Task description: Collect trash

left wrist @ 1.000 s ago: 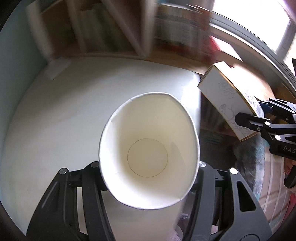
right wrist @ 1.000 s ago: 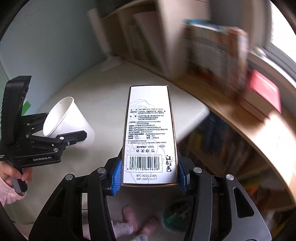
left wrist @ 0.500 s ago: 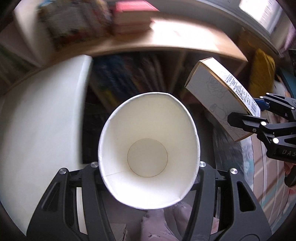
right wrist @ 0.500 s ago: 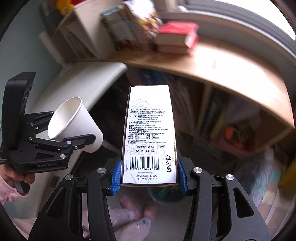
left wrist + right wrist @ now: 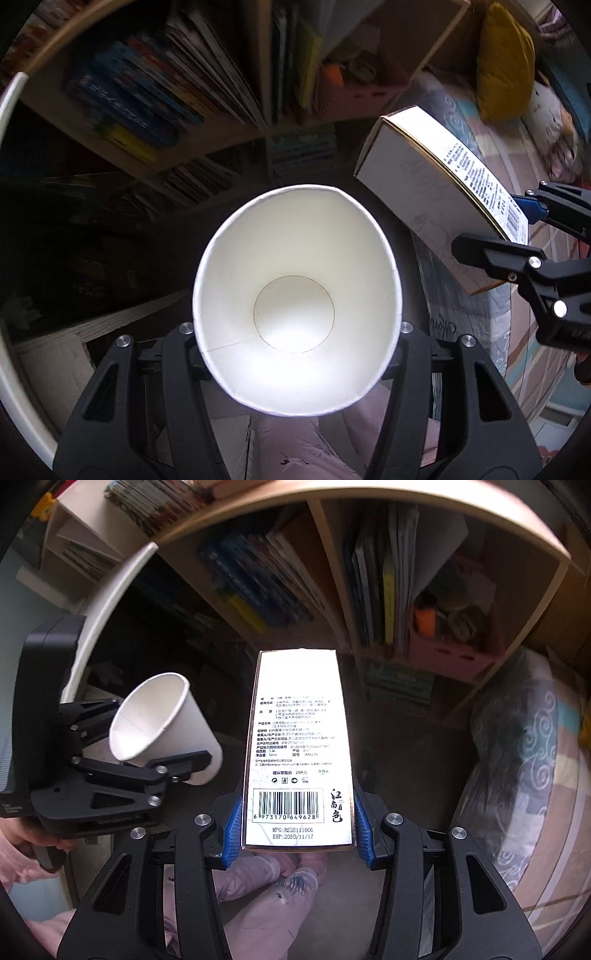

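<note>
Grippers are both gripping trash: the left gripper (image 5: 295, 332) is squeezing a white paper cup (image 5: 295, 306) around its base, while the right gripper (image 5: 297, 827) is clamping a tall printed carton (image 5: 299, 746) between blue pads (image 5: 232, 830), both hanging before a bookshelf (image 5: 332, 590).

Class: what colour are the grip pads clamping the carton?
Blue pads on the carton; clearest in the right wrist view.

Your left gripper (image 5: 295, 332) points straight down, its jaws clamped on the paper cup (image 5: 295, 306). In its view your right gripper (image 5: 524, 236) sits at three o'clock, pitched steeply down, blue pads (image 5: 232, 830) pressing the box (image 5: 299, 746). Your hand (image 5: 22, 845) grips the left handle at eight o'clock in the right view.
</note>
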